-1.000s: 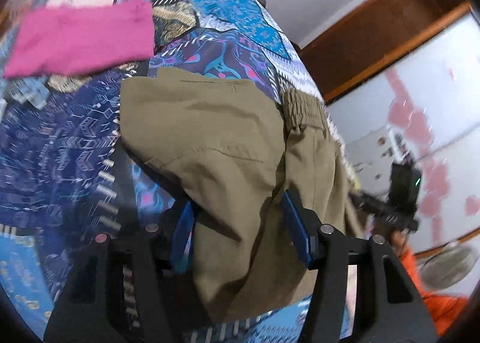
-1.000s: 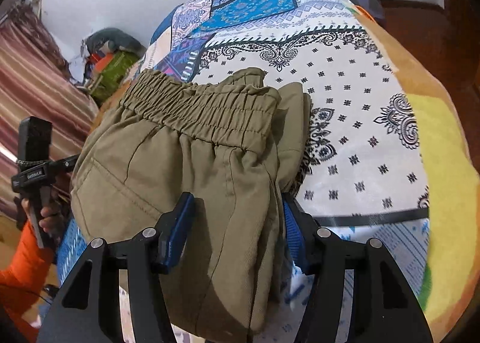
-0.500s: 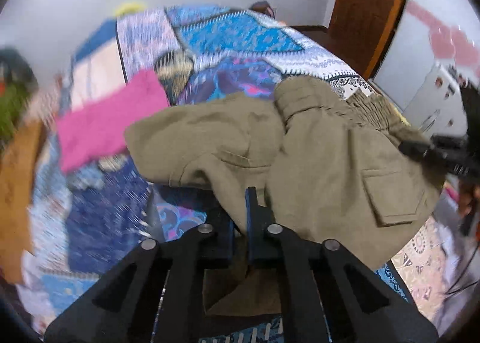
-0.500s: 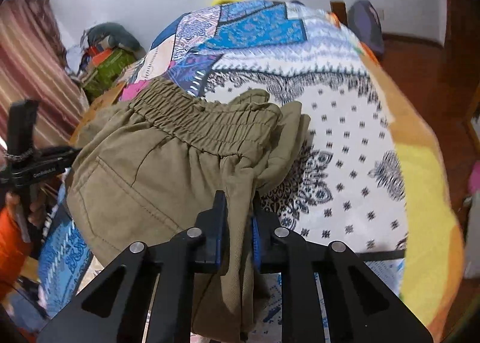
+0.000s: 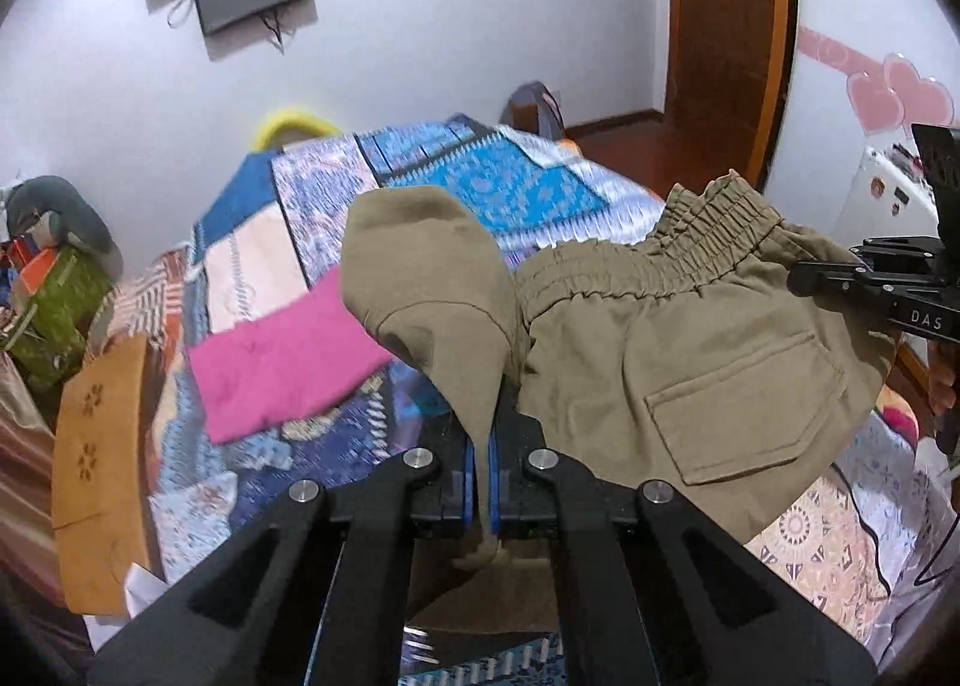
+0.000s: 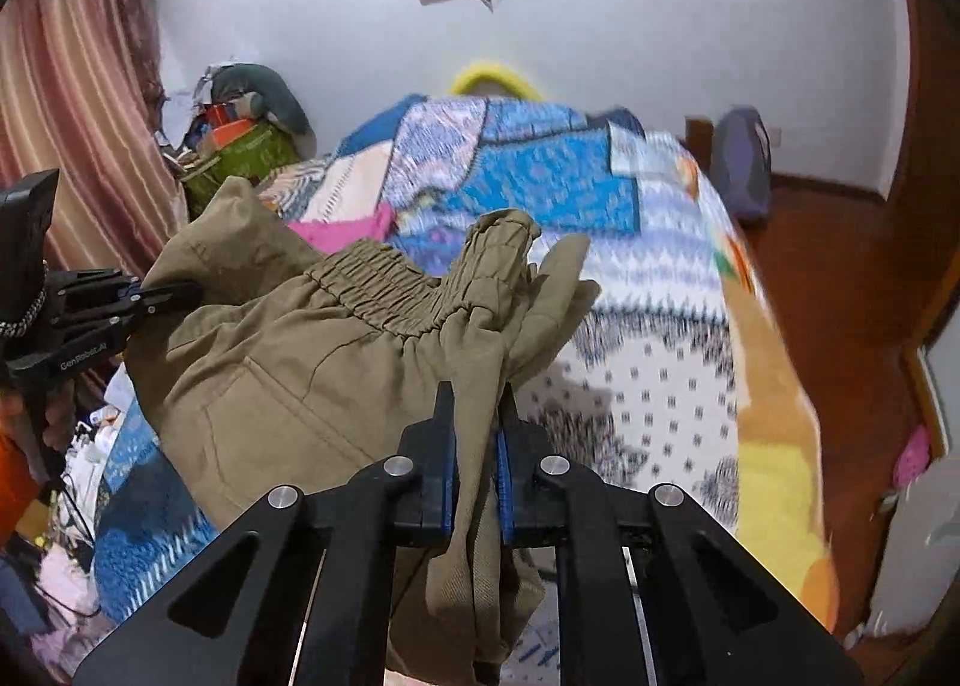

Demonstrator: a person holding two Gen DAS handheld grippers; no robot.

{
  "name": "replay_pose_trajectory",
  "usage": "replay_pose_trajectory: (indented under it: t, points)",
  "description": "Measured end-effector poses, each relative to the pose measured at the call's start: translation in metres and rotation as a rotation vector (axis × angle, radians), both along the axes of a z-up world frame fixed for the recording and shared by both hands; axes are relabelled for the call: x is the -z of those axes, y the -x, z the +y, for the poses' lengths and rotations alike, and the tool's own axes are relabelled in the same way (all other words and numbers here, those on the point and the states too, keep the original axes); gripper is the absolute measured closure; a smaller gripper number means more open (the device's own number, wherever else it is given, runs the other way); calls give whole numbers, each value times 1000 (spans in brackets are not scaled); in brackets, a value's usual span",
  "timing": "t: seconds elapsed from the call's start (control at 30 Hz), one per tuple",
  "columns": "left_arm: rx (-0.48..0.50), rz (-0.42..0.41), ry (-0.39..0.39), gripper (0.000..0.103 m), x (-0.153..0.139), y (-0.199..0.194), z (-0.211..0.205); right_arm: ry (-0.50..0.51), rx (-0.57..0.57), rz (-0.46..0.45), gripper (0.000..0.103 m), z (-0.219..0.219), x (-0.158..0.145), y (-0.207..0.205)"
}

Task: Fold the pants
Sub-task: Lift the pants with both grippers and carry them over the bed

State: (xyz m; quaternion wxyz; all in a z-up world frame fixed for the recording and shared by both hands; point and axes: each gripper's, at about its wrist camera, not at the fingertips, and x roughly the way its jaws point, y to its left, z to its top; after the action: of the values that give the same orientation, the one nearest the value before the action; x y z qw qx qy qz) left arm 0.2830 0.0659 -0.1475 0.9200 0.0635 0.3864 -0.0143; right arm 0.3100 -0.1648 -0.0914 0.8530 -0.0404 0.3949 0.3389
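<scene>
Olive-khaki pants [image 5: 690,362] with an elastic waistband and a back pocket hang lifted above the patchwork bed [image 5: 468,188]. My left gripper [image 5: 483,446] is shut on a fold of the pants near one side. My right gripper [image 6: 474,422] is shut on the pants [image 6: 312,368] near the waistband's other end. Each gripper shows in the other's view: the right one at the far right [image 5: 840,272], the left one at the far left [image 6: 150,296]. The fabric sags between them.
A folded pink garment [image 5: 282,362] lies on the bed to the left. A tan cloth [image 5: 96,470] lies at the bed's left edge. A pile of bags [image 6: 246,140] sits by the curtain. A wooden door [image 5: 726,14] and red floor are to the right.
Both grippers closed on the pants, having been open around them a second ago, then lifted them off the bed; the views tilted up toward the wall.
</scene>
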Motion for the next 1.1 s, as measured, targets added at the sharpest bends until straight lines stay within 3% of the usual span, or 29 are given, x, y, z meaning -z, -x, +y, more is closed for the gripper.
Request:
replay_pose_trajectory:
  t: [0.3, 0.6, 0.87, 1.1]
  points:
    - [-67, -98, -28, 101, -43, -9, 39, 4, -46, -110, 94, 47, -36, -17]
    - [-168, -128, -19, 101, -49, -38, 109, 23, -109, -186, 94, 118, -57, -54]
    - [-272, -136, -46, 101, -30, -84, 173, 28, -130, -230, 94, 189, -48, -99]
    - [-360, -89, -70, 101, 27, -125, 225, 66, -140, -202, 94, 246, -10, -137]
